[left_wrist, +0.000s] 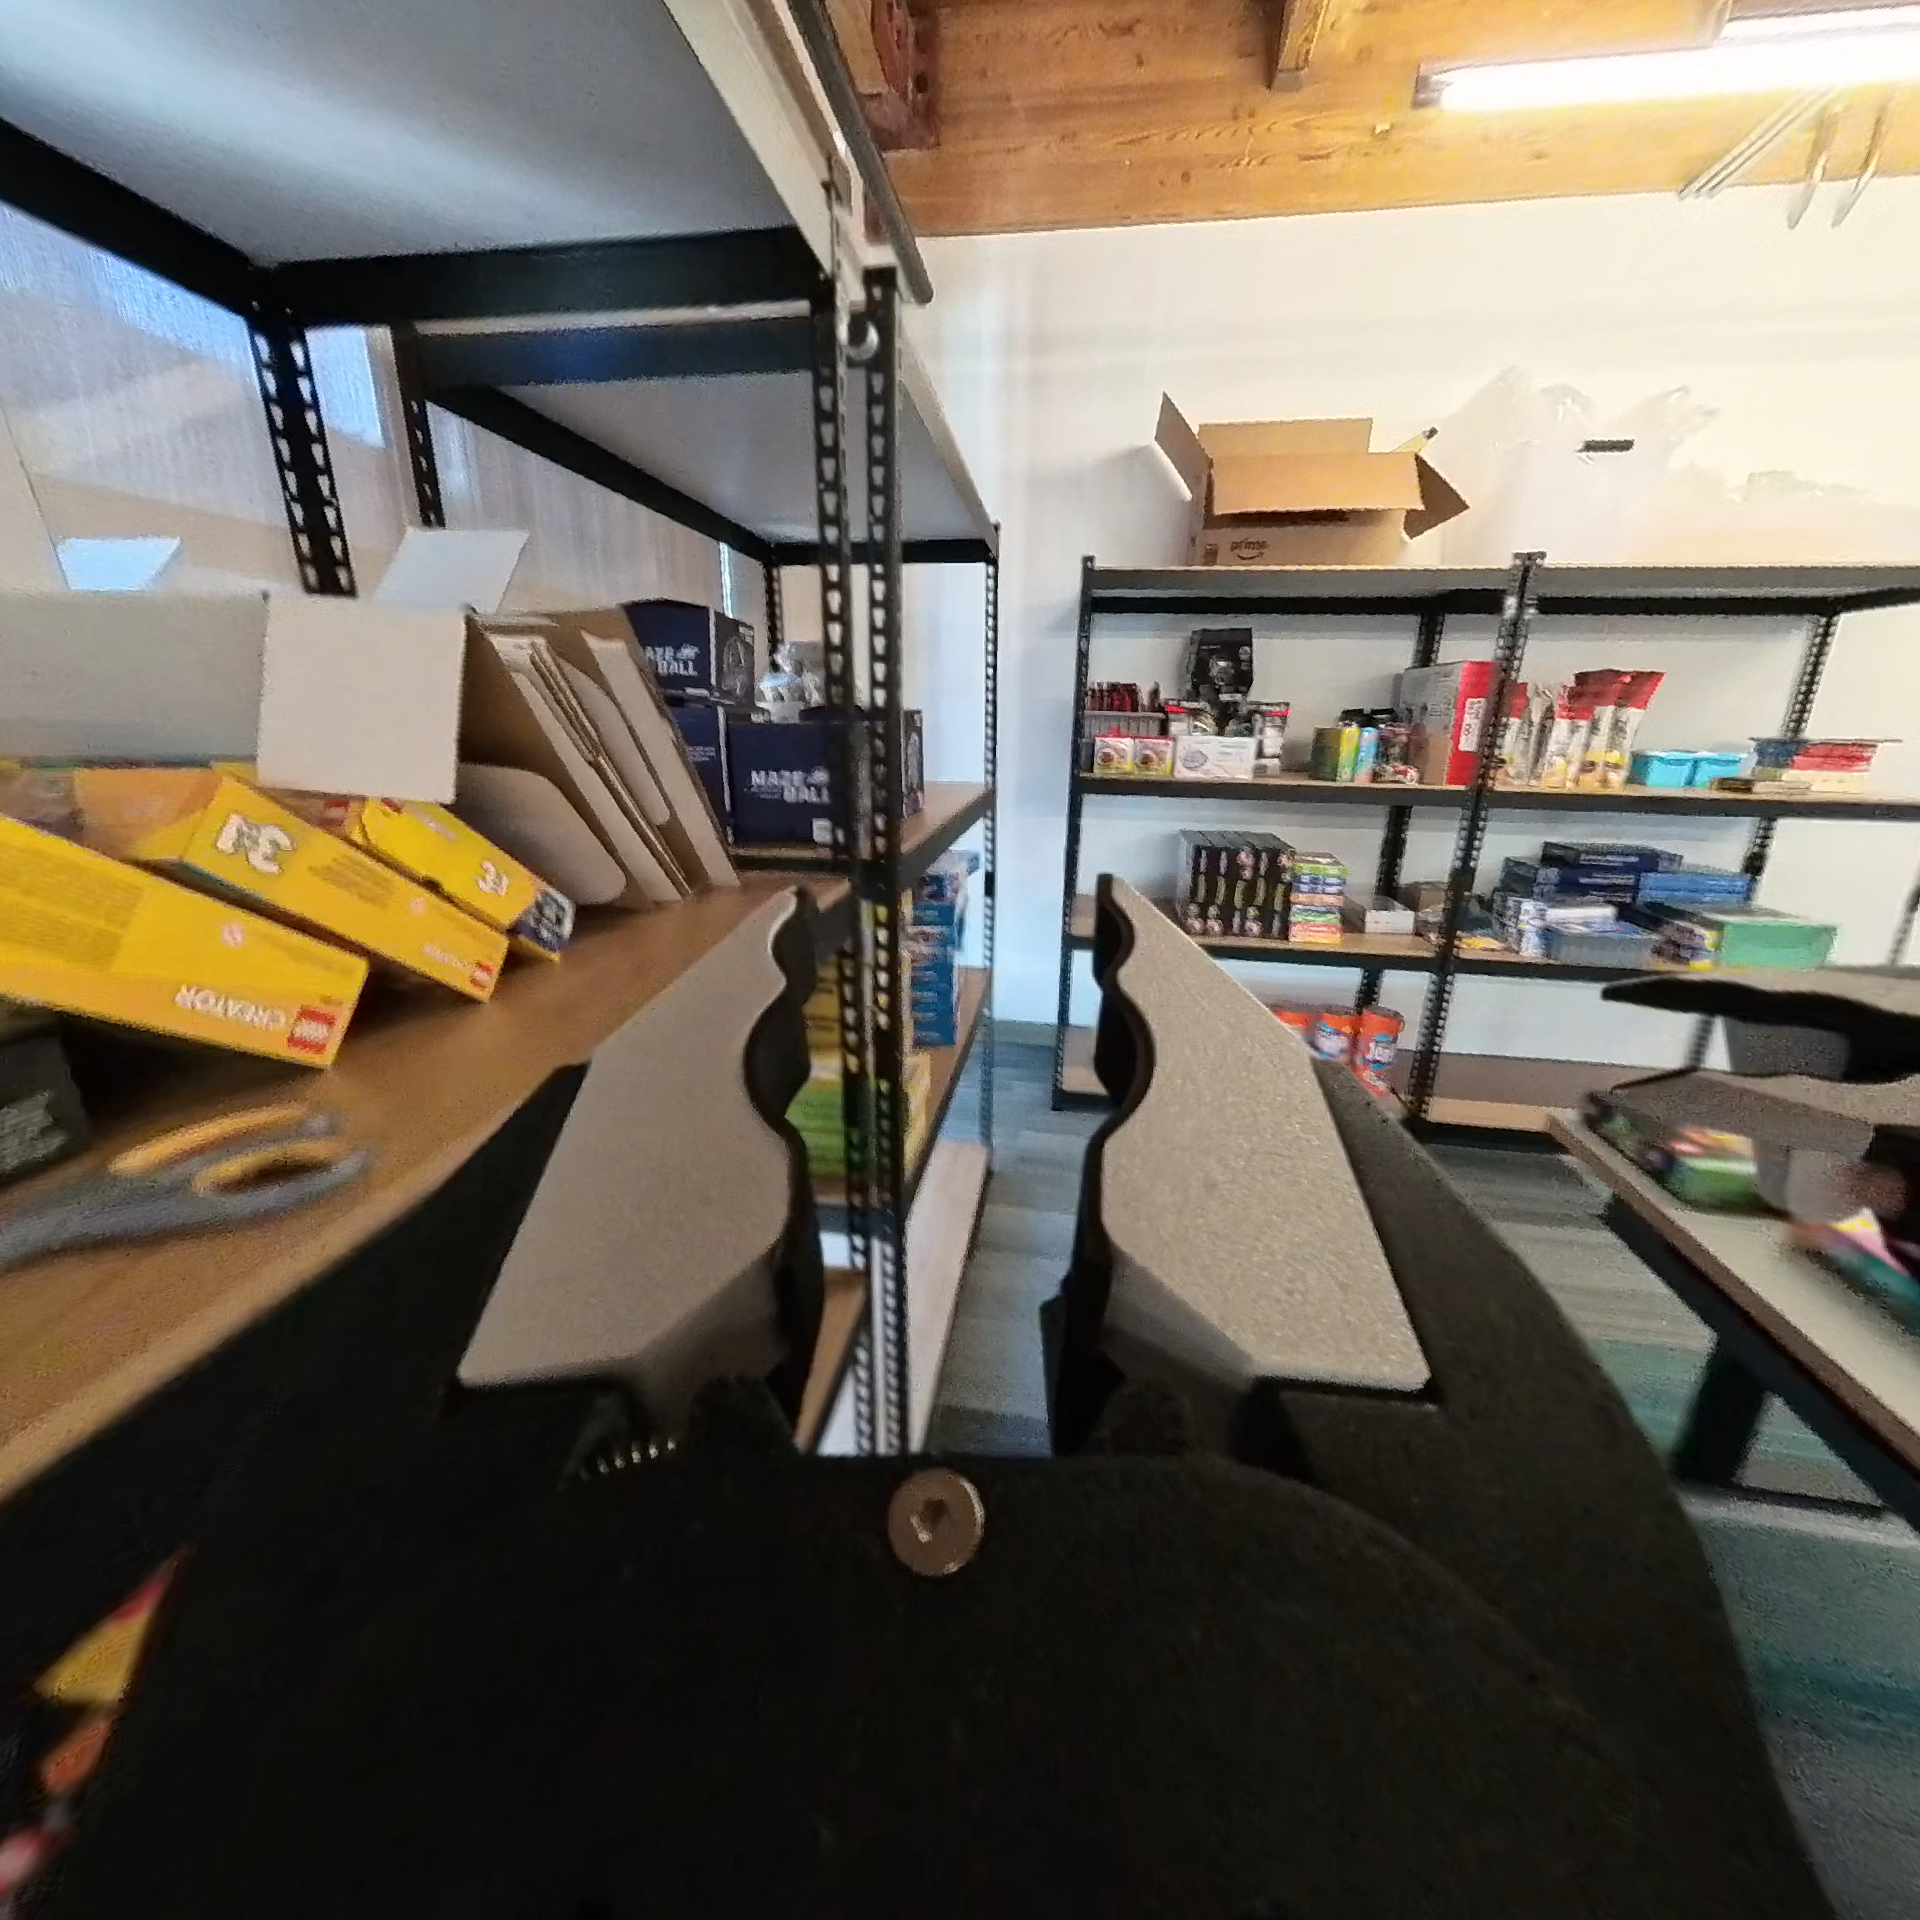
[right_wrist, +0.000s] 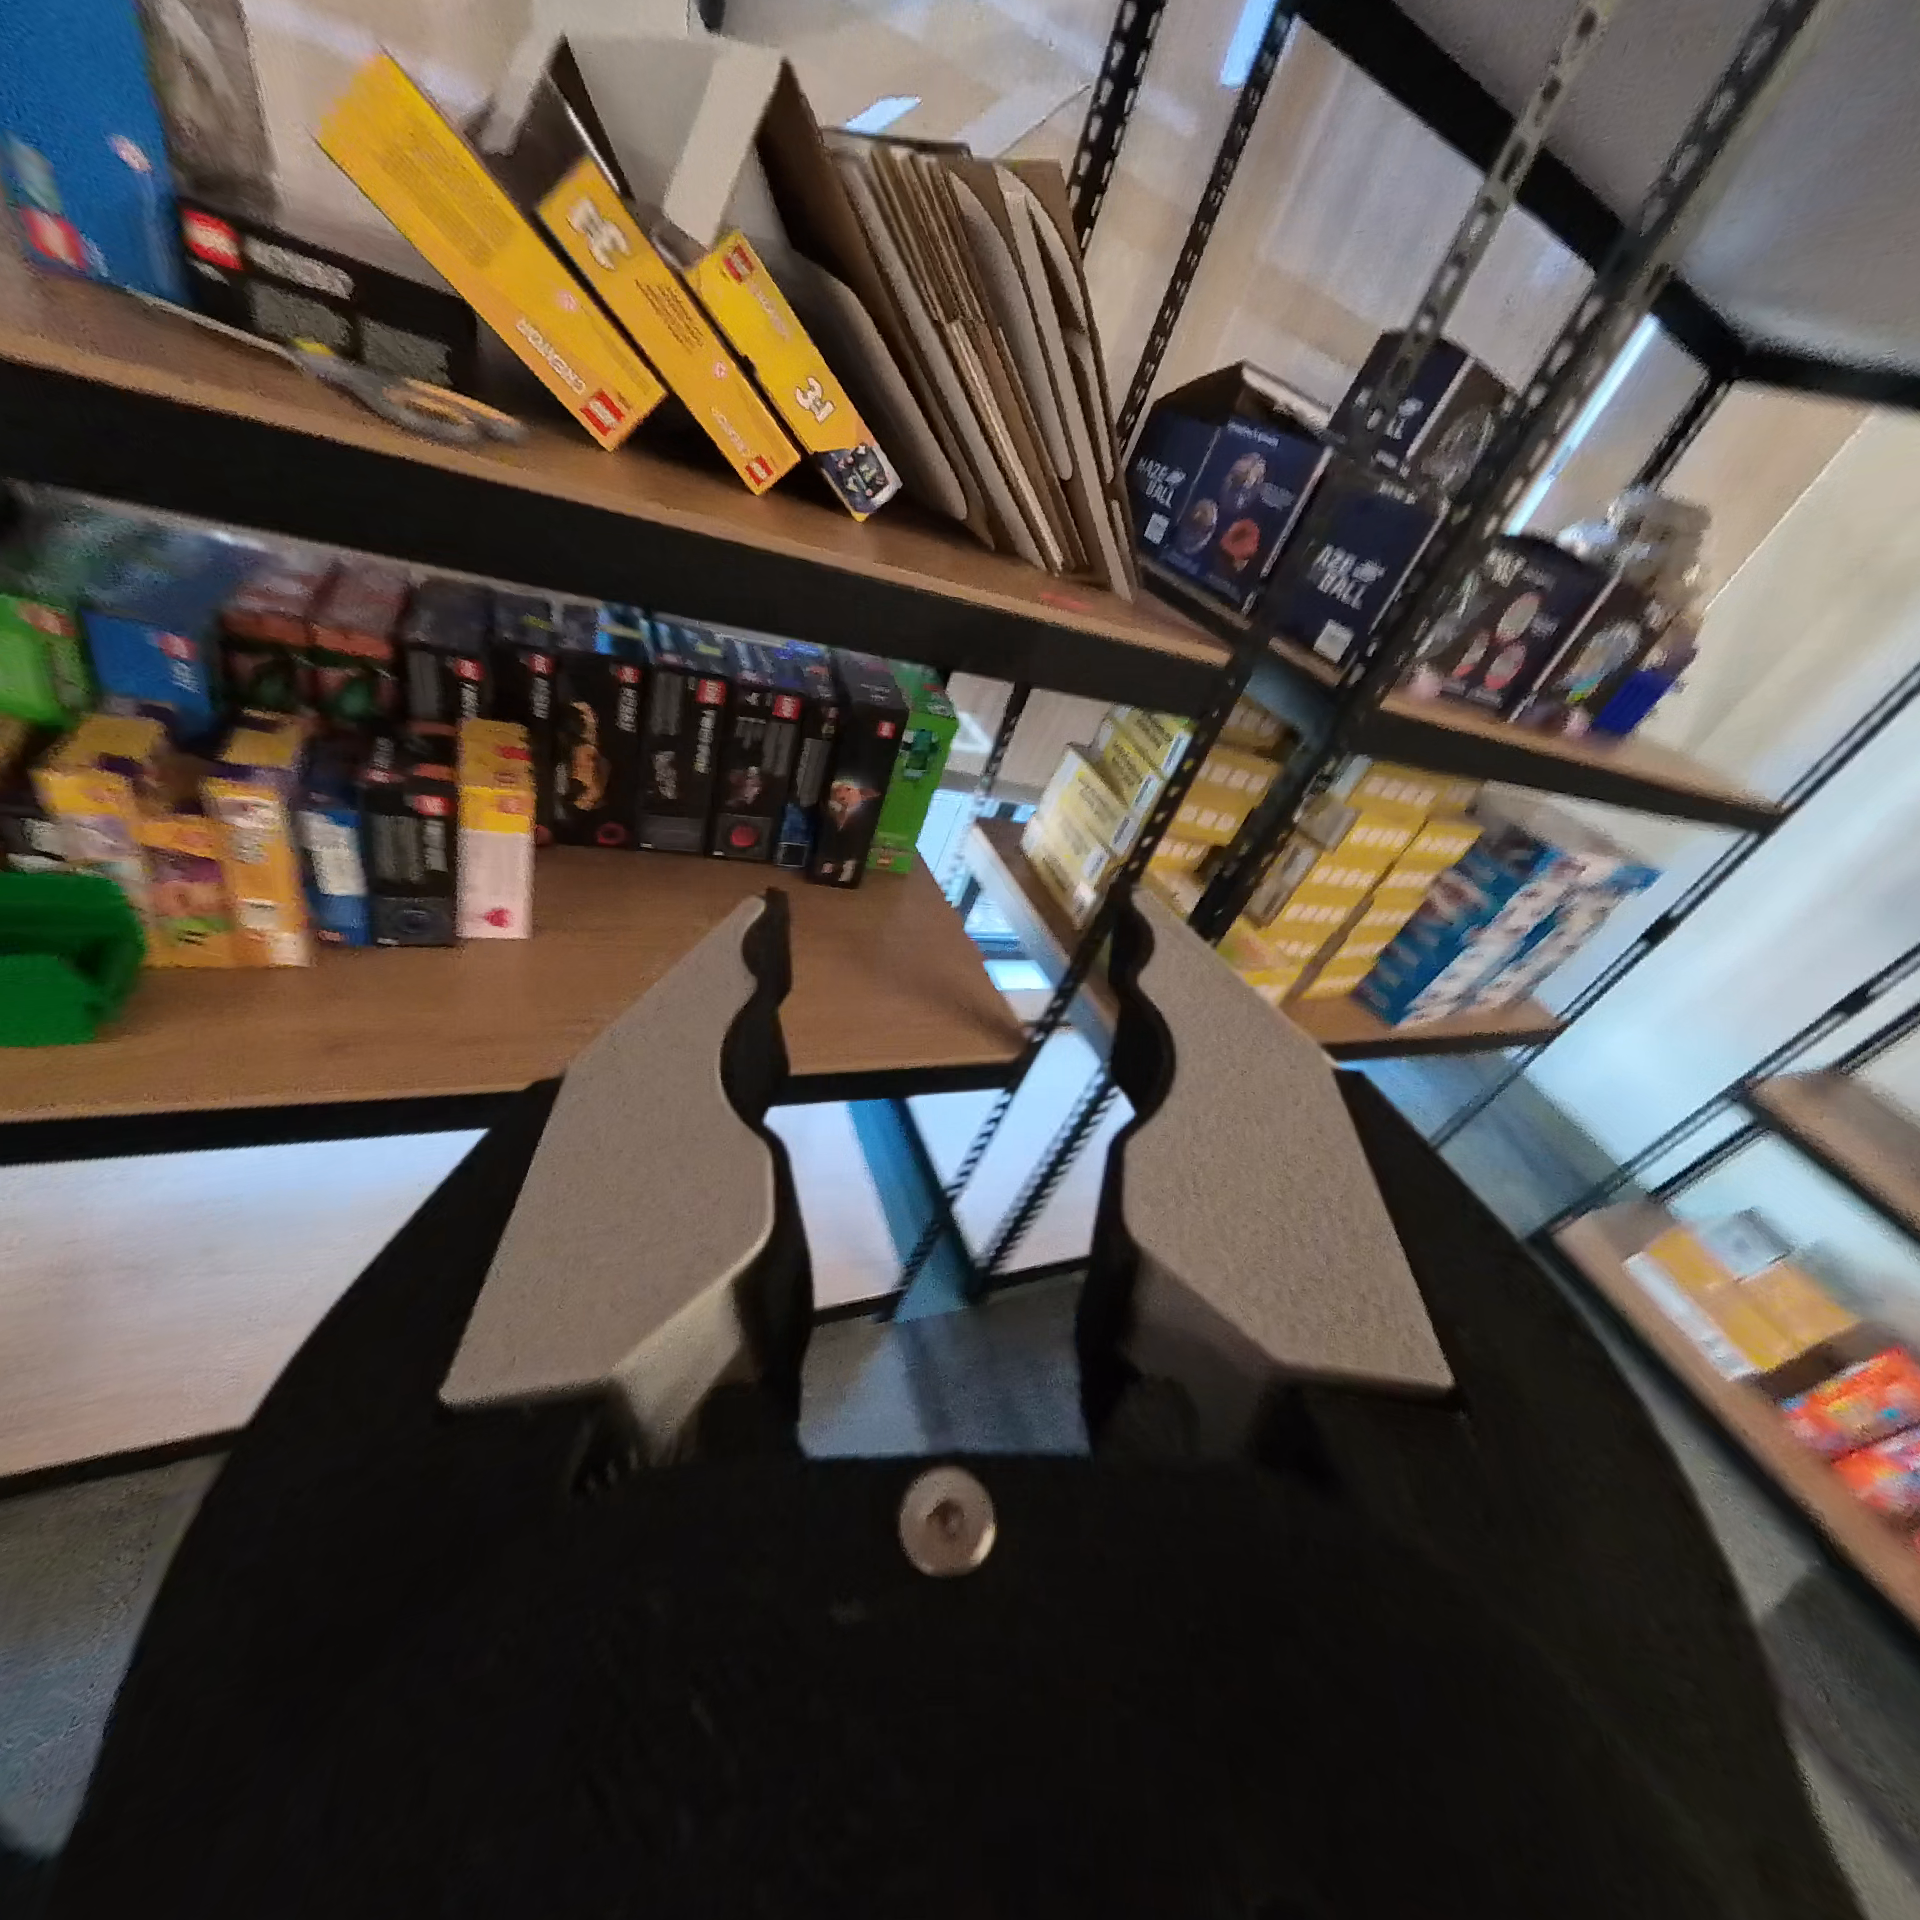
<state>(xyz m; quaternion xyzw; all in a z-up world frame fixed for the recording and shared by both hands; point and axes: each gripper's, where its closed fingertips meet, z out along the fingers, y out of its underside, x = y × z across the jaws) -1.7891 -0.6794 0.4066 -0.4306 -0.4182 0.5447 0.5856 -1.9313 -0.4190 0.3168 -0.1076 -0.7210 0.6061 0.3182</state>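
Observation:
My left gripper (left_wrist: 951, 914) is open and empty, held at the front edge of a wooden shelf (left_wrist: 436, 1081) beside a black upright post (left_wrist: 868, 831). Leaning yellow boxes (left_wrist: 301, 883) and flat cardboard mailers (left_wrist: 613, 758) stand on that shelf, with grey-and-yellow scissors (left_wrist: 187, 1174) near its front. My right gripper (right_wrist: 951, 925) is open and empty, in front of the lower shelf (right_wrist: 582, 987), which carries dark boxes (right_wrist: 707, 748). The yellow boxes (right_wrist: 623, 291) and mailers (right_wrist: 997, 353) are on the shelf above it. The other gripper (left_wrist: 1787, 1049) shows at the right edge of the left wrist view.
A second black rack (left_wrist: 1496, 810) with small goods stands at the far wall, an open cardboard box (left_wrist: 1309, 488) on top. A table (left_wrist: 1766, 1309) is at the right. Dark blue boxes (right_wrist: 1299, 540) and stacked yellow packs (right_wrist: 1340, 873) fill the neighbouring bay. The left gripper's tips are roughly 30 centimetres from the right gripper's.

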